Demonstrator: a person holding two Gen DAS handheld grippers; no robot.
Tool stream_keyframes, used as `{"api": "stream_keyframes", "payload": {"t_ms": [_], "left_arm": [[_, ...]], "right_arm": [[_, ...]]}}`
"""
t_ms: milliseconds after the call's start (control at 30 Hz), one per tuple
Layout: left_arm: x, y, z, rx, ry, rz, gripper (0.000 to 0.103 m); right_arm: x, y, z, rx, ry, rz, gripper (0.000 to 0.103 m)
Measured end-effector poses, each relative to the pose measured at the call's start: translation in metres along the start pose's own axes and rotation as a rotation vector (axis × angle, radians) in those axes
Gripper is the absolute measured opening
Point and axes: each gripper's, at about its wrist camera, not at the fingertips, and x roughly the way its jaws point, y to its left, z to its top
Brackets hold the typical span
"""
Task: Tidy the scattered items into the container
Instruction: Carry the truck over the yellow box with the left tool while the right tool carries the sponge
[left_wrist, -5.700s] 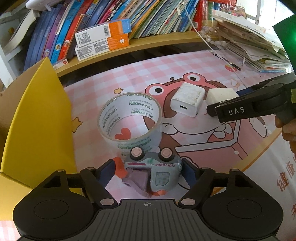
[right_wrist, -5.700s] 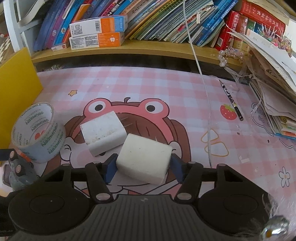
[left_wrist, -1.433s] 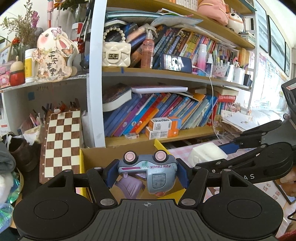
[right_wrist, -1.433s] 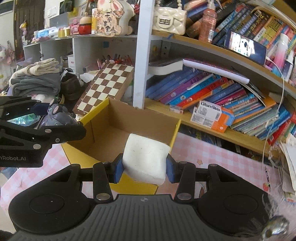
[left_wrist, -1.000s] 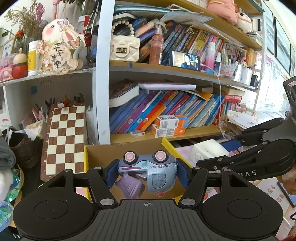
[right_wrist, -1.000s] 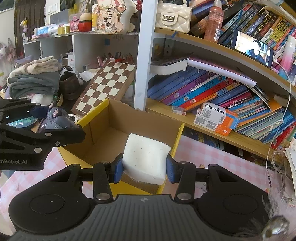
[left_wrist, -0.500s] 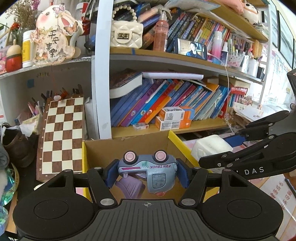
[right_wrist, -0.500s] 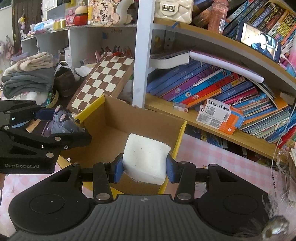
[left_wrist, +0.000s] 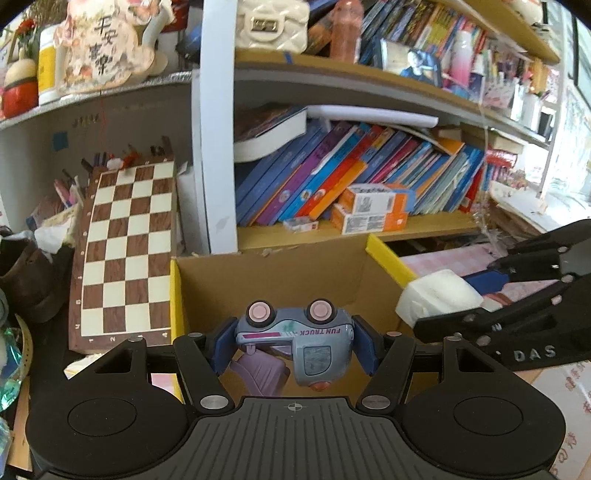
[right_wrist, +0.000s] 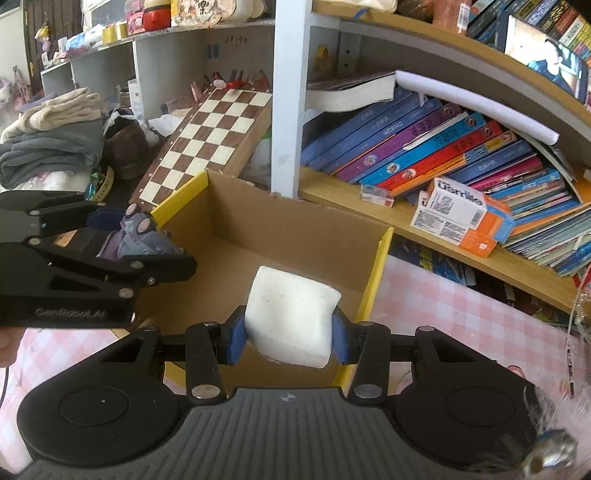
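My left gripper (left_wrist: 293, 341) is shut on a blue-grey toy truck (left_wrist: 295, 332) with pink wheels, held upside down over the open cardboard box (left_wrist: 288, 273) with yellow flaps. My right gripper (right_wrist: 288, 332) is shut on a white foam block (right_wrist: 291, 315) above the same box (right_wrist: 266, 236), near its right flap. In the left wrist view the right gripper (left_wrist: 454, 295) and its white block (left_wrist: 439, 293) hang just past the box's right edge. In the right wrist view the left gripper (right_wrist: 144, 236) with the truck (right_wrist: 140, 236) sits over the box's left flap. What I see of the box floor is bare.
A chessboard (left_wrist: 127, 251) leans against the shelf left of the box. Behind the box a bookshelf (right_wrist: 443, 158) holds slanted books and orange-white cartons (right_wrist: 458, 218). Folded clothes (right_wrist: 51, 147) lie far left. The pink checked table mat (right_wrist: 461, 317) spreads right of the box.
Both grippers have come forward and lower toward the box, each still holding its item. The box now looks larger and nearer in both views.
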Motion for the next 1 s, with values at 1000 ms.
{"api": "stream_keyframes", "payload": {"t_ms": [1000], "left_arm": [[0.064,0.006,-0.012,0.064,0.152,0.046,0.064]], "right_arm": [[0.051,-0.002,-0.003,-0.026,0.082,0.057,0.043]]}}
